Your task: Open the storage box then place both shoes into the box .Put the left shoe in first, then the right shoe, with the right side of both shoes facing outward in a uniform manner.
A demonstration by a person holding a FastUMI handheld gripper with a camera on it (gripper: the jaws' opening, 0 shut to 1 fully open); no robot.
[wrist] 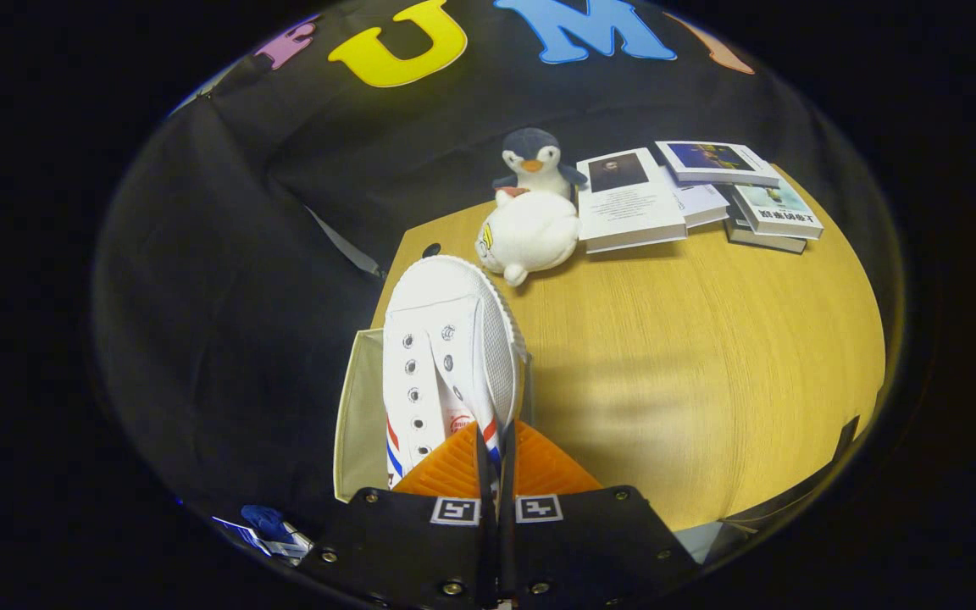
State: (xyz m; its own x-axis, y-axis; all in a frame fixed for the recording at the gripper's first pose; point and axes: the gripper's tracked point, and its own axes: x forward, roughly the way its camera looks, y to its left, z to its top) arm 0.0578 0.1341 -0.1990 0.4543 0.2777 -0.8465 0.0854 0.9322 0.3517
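A white canvas shoe [446, 356] with metal eyelets and red and blue stripes on its side hangs from my gripper [495, 457], toe pointing away. Both fingers press on the shoe's upper edge near the heel, so the gripper is shut on it. Under and to the left of the shoe is the beige storage box [359, 424], its inner wall showing beside the shoe. The shoe is tilted above the box at the table's left edge. Whether the shoe rests inside the box I cannot tell. The box's lid is hidden.
The wooden table [708, 356] stretches to the right of the fingers. Beyond the shoe lie a white plush toy [530, 233] and a penguin plush [535, 161]. A pile of books [691, 191] sits at the far right. Black cloth hangs left of the table.
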